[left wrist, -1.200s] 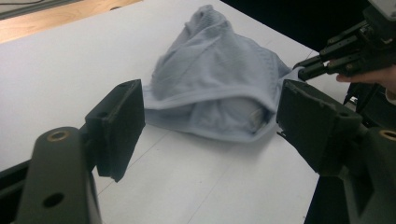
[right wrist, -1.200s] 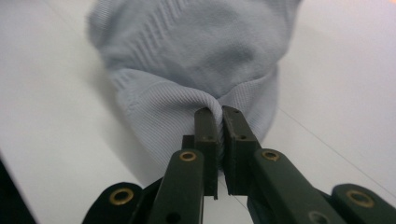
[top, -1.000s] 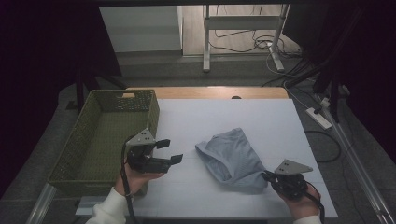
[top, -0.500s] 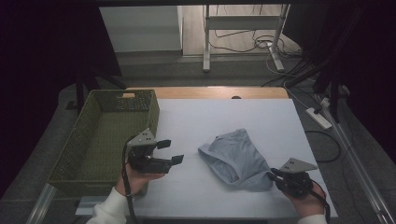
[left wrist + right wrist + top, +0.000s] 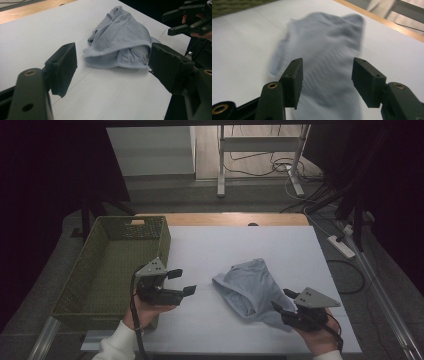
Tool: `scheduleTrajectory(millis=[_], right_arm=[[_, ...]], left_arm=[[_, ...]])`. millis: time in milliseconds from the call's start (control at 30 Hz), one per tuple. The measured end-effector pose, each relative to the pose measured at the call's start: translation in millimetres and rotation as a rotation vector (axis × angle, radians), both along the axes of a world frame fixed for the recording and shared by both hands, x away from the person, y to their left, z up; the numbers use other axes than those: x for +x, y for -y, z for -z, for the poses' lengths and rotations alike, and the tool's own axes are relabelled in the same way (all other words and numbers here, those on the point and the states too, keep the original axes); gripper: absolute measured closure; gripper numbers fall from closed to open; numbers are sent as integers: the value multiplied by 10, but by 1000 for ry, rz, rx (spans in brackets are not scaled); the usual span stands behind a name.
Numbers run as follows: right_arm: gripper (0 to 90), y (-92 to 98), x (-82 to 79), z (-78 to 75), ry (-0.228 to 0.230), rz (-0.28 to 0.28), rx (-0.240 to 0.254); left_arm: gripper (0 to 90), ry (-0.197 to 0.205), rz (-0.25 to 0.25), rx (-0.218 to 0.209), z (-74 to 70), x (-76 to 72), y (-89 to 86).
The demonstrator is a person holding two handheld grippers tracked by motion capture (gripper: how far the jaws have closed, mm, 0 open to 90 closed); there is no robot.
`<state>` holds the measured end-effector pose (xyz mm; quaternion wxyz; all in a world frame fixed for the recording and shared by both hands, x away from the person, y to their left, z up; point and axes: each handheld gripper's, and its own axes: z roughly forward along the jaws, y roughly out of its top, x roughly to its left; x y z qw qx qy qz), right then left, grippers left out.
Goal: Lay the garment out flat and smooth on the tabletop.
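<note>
One piece of light blue cloth [image 5: 252,287] lies crumpled on the white table [image 5: 225,250]. It sits a bit right of the middle, nearer the person's side. It is folded over on itself, and one stitched edge shows along its front in the left gripper view [image 5: 120,47].

There are two grippers, one in each hand. The right gripper [image 5: 284,301] is at the near right corner of the cloth, just beside its lower edge. Its two jaws have just been opening and now stand apart. In the right gripper view the cloth [image 5: 329,57] lies under and beyond the jaws, blurry, and the pads do not press on it.

The left gripper [image 5: 182,281] is to the left of the cloth, well apart from it, over bare table. Its two jaws are apart too, with nothing between them. They point at the cloth.

One green woven basket [image 5: 100,270] stands at the left side of the table, just beside the left hand [image 5: 145,310]. I see nothing inside it. One strip of bare wood [image 5: 230,219] runs along the far edge of the table.
</note>
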<state>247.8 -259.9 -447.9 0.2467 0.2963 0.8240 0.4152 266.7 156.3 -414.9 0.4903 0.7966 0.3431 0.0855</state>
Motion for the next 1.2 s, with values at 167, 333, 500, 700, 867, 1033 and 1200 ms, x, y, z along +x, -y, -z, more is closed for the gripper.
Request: scheduleTrajectory(millis=[167,333,500,700,867,1033,1200], right_arm=[[408,-374,82,-34,-2,-82,-5],[399,-666,210,10,-18,-128,-27],[397,-839,319,39,-28,-145,-35],[397,-949,421,41,-39,-155,-32],[395,-1051,475,61,-40,-159,-43],[409,-1188,568,83,-60,-173,-53],[400,-1307,610,127,-65,-171,-85]], left_arm=[[237,0,-7,-7,-2,5,-26],[237,-1,-9,-11,-2,6,-41],[237,-6,-2,-21,4,8,-54],[237,-4,-8,-11,3,13,-45],[237,-4,-4,-6,12,15,-37],[237,-5,-3,-6,16,15,-28],[237,-5,-1,-3,23,16,-21]])
